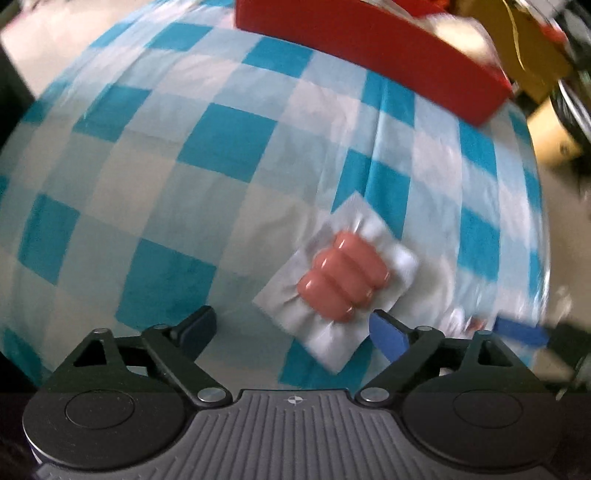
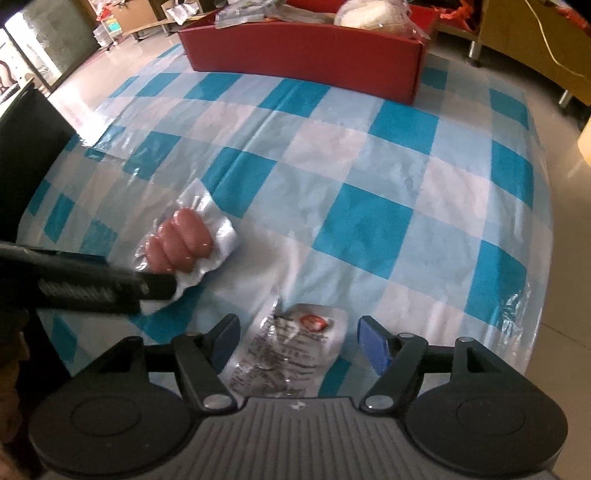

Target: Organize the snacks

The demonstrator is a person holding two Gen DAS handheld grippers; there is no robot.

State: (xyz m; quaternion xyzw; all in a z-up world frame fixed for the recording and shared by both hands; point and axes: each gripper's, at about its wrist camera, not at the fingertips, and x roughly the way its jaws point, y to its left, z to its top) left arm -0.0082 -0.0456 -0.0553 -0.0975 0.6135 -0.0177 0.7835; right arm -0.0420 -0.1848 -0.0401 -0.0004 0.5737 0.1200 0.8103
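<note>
A clear vacuum pack of pink sausages [image 1: 340,280] lies flat on the blue-and-white checked tablecloth [image 1: 207,147]. My left gripper [image 1: 295,328] is open and points down over the pack's near corner, with its right finger beside the pack. In the right wrist view the same sausage pack [image 2: 184,247] lies at the left, partly under a finger [image 2: 155,288] of the left gripper. My right gripper [image 2: 299,341] is open over a white printed snack packet [image 2: 291,350] that lies between its fingers; the pads do not press on it.
A red cardboard box [image 2: 303,51] stands at the far end of the table with bagged snacks [image 2: 369,14] inside; it also shows as the red box [image 1: 369,48] in the left wrist view. Beyond the table edges are a tiled floor [image 2: 565,192] and wooden furniture [image 2: 528,44].
</note>
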